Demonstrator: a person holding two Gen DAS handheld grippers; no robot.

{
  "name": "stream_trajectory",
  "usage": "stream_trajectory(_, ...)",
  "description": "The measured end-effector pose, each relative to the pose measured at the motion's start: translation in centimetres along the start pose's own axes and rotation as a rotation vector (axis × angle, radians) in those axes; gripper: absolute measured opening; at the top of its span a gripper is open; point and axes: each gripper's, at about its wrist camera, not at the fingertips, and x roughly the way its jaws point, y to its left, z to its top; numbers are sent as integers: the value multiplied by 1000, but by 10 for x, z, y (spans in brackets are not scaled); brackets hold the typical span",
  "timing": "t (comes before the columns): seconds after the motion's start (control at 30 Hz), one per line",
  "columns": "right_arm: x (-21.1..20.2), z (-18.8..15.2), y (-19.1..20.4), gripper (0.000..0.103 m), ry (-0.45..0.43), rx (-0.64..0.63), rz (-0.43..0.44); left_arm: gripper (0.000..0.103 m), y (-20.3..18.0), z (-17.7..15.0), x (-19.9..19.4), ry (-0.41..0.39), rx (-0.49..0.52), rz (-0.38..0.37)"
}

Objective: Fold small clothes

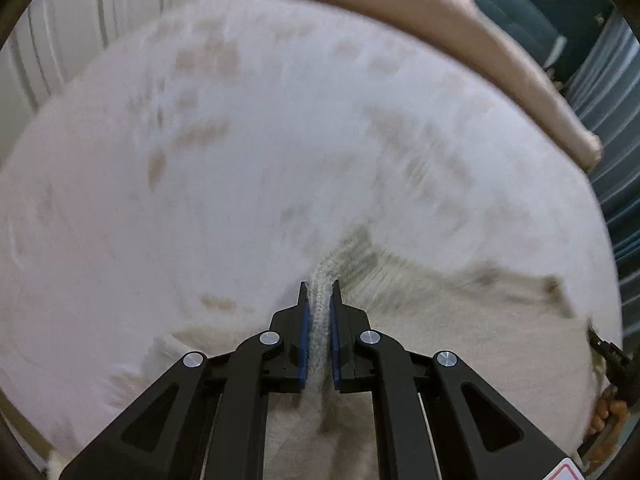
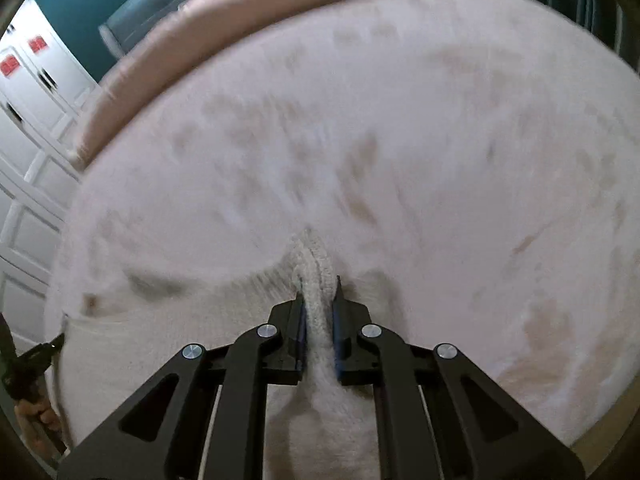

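Note:
A cream ribbed knit garment (image 1: 460, 320) lies on a pale bed cover with faint tan marks (image 1: 260, 140). My left gripper (image 1: 319, 286) is shut on a bunched ribbed edge of the garment, which stands pinched between the blue pads. The right wrist view shows the same garment (image 2: 132, 340) spreading to the left, and my right gripper (image 2: 319, 284) is shut on another bunched edge of it. Each gripper shows at the edge of the other's view: the right gripper (image 1: 608, 354) and the left gripper (image 2: 36, 354). Both views are blurred.
A pinkish-beige pillow or rolled blanket (image 1: 460, 20) lies along the far edge of the bed. White panelled doors (image 2: 28, 160) and a teal wall (image 2: 80, 0) stand beyond. A person's fingers (image 1: 610, 414) hold the other gripper.

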Motion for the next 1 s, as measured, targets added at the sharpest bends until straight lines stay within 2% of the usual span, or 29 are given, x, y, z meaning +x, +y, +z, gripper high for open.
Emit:
stream_trajectory(0.13,-25,3,6,17,-62,31,-16,11,3,-1,-8,-29,-31,-7)
stream_trajectory(0.23,-68,-5,35,18,-173,-67,-80,15,-6,0,-37,-69,0,33)
stream_trajectory(0.3,-83,-16,59,19,-175,-124,-15,16,-21,-7,-68,-137,36,53)
stream_trajectory(0.33,-88,-25,74,19,-161,-160,29,26,-29,-11,-81,-158,52,34)
stream_trajectory(0.4,-92,-60,112,19,-94,-257,123,36,-49,-33,-104,-193,84,-57)
stream_trajectory(0.43,-88,-84,135,19,-34,-305,191,37,-60,-46,-109,-184,103,-94)
stream_trajectory(0.53,-74,-136,173,18,102,-383,310,37,-93,-90,-98,-73,179,-154)
stream_trajectory(0.57,-69,-154,182,18,128,-423,310,37,-100,-106,-89,-45,205,-142)
stream_trajectory(0.6,-66,-166,184,18,148,-453,291,37,-101,-119,-80,-11,227,-97)
stream_trajectory(0.67,-68,-173,172,15,154,-461,263,37,-89,-130,-71,26,213,-71)
stream_trajectory(0.73,-75,-165,146,15,139,-417,219,34,-70,-131,-74,11,182,-76)
stream_trajectory(0.83,-87,-141,77,17,99,-257,81,31,-41,-128,-81,0,146,-20)
stream_trajectory(0.87,-90,-131,45,17,82,-191,-21,31,-30,-127,-82,1,127,-1)
stream_trajectory(0.9,-91,-127,24,14,81,-145,-75,29,-23,-129,-82,4,113,3)
stream_trajectory(0.93,-92,-123,2,3,89,-81,-78,32,-16,-129,-81,6,100,0)
stream_trajectory(0.97,-95,-119,-19,2,103,12,-10,34,-10,-131,-81,7,78,30)
stream_trajectory(1.0,-99,-116,-28,3,101,59,13,34,-5,-129,-81,9,52,19)
